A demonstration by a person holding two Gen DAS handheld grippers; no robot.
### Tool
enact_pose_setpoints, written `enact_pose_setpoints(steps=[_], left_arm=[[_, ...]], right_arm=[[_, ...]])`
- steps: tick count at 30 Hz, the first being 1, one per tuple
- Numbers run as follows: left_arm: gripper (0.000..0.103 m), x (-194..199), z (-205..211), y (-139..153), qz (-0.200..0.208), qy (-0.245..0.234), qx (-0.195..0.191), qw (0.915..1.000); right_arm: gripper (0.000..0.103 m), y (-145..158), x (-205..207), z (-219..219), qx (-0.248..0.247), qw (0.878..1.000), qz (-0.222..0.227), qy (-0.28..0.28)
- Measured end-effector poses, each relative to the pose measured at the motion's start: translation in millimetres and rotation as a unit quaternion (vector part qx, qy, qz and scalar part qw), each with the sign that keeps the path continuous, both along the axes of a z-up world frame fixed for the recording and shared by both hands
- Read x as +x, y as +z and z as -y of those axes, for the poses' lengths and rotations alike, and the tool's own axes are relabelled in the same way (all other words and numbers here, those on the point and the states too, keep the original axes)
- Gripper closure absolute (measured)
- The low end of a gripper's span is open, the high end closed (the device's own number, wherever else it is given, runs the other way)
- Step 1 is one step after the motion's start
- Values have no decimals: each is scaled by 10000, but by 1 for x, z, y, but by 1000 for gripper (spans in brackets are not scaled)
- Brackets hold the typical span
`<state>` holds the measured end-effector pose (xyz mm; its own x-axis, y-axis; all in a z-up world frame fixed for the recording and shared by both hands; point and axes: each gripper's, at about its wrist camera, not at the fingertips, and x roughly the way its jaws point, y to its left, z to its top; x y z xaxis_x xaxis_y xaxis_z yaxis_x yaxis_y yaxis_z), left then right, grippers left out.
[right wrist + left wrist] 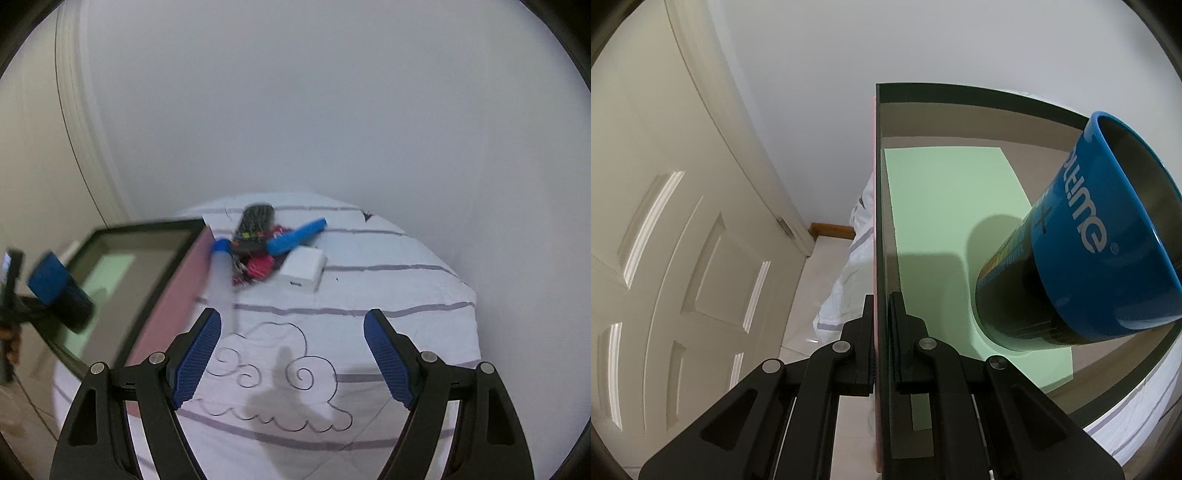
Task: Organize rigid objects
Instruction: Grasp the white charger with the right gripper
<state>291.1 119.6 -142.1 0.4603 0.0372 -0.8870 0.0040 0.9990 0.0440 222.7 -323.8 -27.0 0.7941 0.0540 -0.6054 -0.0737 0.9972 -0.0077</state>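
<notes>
The left tool (882, 332) is pressed together on the near wall of the pink box (878, 258), pinching its thin edge, while the right tool (291, 347) hangs spread and empty over the bed (388, 295). One of the task's things, a blue-capped bottle (1082, 243), already lies tilted inside the box on a green sheet (942, 206). The rest wait in a small heap near the far end of the bed: a black remote (255, 225), a blue tube (297, 236), a white adapter (303, 271) and something red (258, 267) beneath them, with a blue-capped clear tube (221, 258) touching the box's outer side. The likely trouble is the heap itself: the remote rests across other items, so a grab at any one could drag or scatter its neighbours across the soft bedding. The box, held only by one thin wall, could twist or tip if the bottle rolls. It seems to overhang the side of the bed next to the door (683, 258), which leaves little margin there. Between the right tool and the heap the bedding is bare, giving an open approach.
</notes>
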Motion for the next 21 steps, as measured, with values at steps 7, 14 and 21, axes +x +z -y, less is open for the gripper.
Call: enact_pose_setpoints(steps=[7,14,21], left_arm=[[97,0,1,1,-32,8,50,10000],[97,2,-2,1,-71,3,35,10000],[97,4,-2,2,-86,3,51,9999]], right_arm=[[22,-24,47,-6,-154,9991,-166,-353],[22,-38,89,0,-104,9968,-507,-615],[52,-53,115,4,-184,9929,-781,-880]])
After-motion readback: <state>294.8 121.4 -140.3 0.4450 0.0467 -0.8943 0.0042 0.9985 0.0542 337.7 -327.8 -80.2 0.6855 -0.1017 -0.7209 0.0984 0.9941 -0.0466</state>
